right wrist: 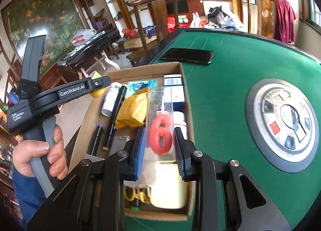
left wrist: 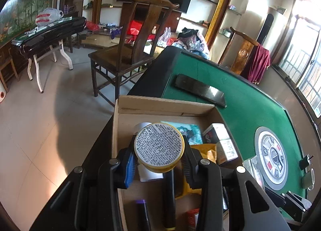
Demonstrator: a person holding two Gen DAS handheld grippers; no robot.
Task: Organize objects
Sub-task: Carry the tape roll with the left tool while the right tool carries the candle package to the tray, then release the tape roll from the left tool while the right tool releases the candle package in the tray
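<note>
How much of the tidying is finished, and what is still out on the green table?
Mostly done: the cardboard box already holds pens, a yellow packet and small cartons. In hand: the left gripper has its jaws shut on a yellow tin over the box, and the right gripper is clamped on a boxed red number-six candle. Left over: the black phone lies on the green table.

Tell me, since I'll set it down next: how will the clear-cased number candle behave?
The candle case looks smooth, so it may slip between the right hand-held gripper's pads. Tall and narrow, it would probably tip if stood upright. Likely light.
</note>
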